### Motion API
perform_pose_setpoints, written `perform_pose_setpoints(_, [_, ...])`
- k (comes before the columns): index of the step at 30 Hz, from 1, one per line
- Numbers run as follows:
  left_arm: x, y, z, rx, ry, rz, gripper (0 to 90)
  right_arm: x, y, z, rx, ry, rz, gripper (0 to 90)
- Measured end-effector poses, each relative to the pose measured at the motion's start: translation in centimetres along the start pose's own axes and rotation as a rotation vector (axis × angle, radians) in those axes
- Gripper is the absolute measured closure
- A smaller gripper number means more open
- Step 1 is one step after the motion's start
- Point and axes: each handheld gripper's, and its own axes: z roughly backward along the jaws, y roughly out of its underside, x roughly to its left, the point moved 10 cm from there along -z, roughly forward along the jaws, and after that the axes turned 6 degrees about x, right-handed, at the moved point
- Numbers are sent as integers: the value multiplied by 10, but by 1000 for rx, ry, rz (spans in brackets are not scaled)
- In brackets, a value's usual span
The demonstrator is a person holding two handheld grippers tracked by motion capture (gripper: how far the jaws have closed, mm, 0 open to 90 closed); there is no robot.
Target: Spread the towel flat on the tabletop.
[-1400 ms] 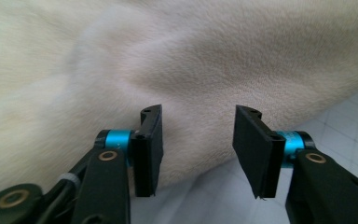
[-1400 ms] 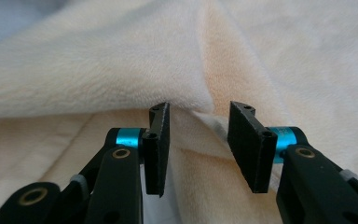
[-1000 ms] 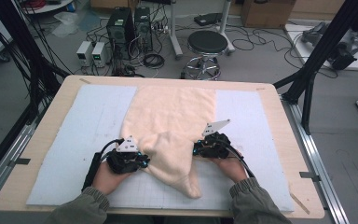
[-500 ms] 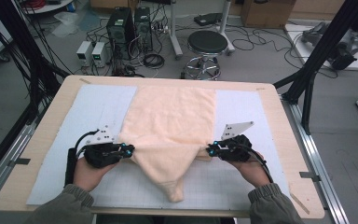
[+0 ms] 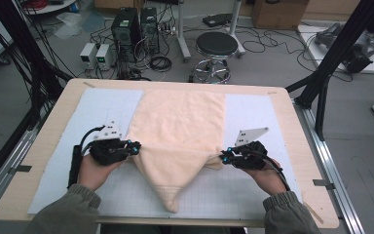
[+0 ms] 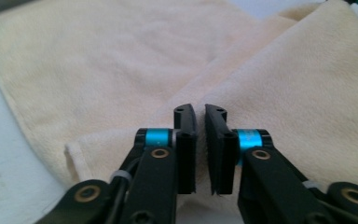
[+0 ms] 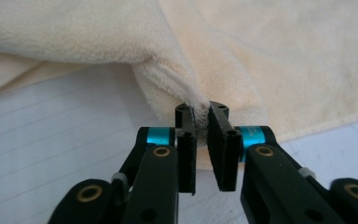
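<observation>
Towel lay mid-table on the mat, near end bunched into a point. Both grippers, left and right, were nearly closed, pinching its side edges. Folding had barely started; most remained.

towel lies mid-table on the mat, near end bunched to a point at the front edge. left gripper at its left edge, right gripper at its right. stool behind table.

One towel, two tools.
</observation>
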Motion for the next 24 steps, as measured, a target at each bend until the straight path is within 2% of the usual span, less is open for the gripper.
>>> perform_pose_setpoints(2, [5, 0, -9, 5, -12, 11, 727, -6, 2, -5, -6, -4, -32, 724])
perform_pose_setpoints(5, [3, 2, -2, -8, -2, -5, 599, -4, -1, 1, -42, -11, -35, 656])
perform_pose_setpoints(9, [1, 12, 18, -31, -5, -17, 529, 2, -6, 17, -107, -5, -25, 615])
perform_pose_setpoints(12, [-6, 24, 27, -48, 20, -14, 520, 16, -11, 21, -137, -26, 14, 609])
perform_pose_setpoints(13, [-13, 30, 29, -49, 36, -15, 516, 21, -13, 21, -138, -31, 32, 606])
perform_pose_setpoints(15, [-25, 39, 28, -42, 75, -27, 520, 36, -15, 14, -131, -51, 76, 604])
perform_pose_setpoints(19, [-45, 52, 15, 4, 111, -67, 519, 56, -17, -12, -92, -94, 131, 578])
perform_pose_setpoints(21, [-52, 57, 3, 37, 128, -93, 505, 61, -16, -28, -62, -119, 134, 563])
perform_pose_setpoints(24, [-59, 62, -14, 88, 130, -137, 466, 63, -14, -50, -26, -127, 131, 545])
